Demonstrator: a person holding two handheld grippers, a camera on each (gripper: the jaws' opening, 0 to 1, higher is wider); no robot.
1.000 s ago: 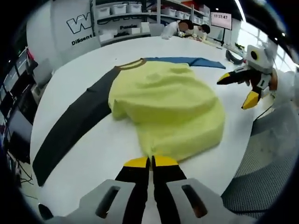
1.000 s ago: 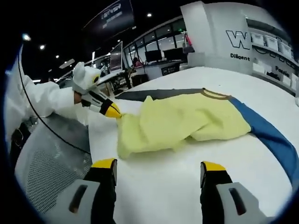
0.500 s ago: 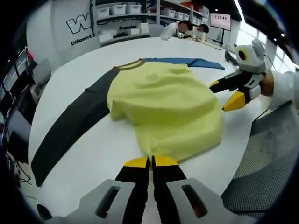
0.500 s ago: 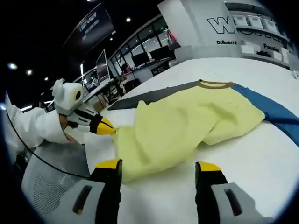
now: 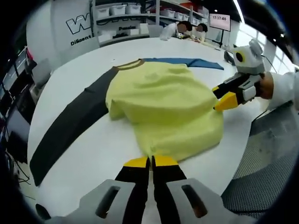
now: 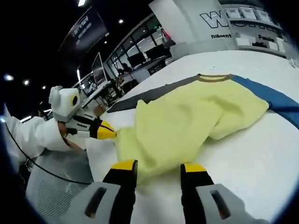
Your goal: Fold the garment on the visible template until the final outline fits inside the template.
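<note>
A yellow shirt (image 5: 163,102) lies rumpled on the white round table (image 5: 93,154). Its dark grey sleeve (image 5: 70,126) stretches out to one side and its blue sleeve (image 5: 187,61) to the other. My left gripper (image 5: 151,162) is shut on the shirt's near hem. In the right gripper view the left gripper (image 6: 106,131) pinches a corner of the yellow shirt (image 6: 187,116). My right gripper (image 6: 159,167) is open, its jaws standing a little apart astride the shirt's edge. From the left gripper view the right gripper (image 5: 223,95) touches the cloth's right side.
The table's rim (image 5: 233,158) runs close on the right, with grey mesh seating (image 5: 261,177) beyond it. A person's white sleeve (image 5: 285,86) holds the right gripper. Shelves with bins (image 5: 121,9) and seated people (image 5: 187,28) stand far behind.
The right gripper came down from beside the table onto the shirt's edge, and its jaws narrowed around the cloth. The left gripper stayed shut on the hem.
</note>
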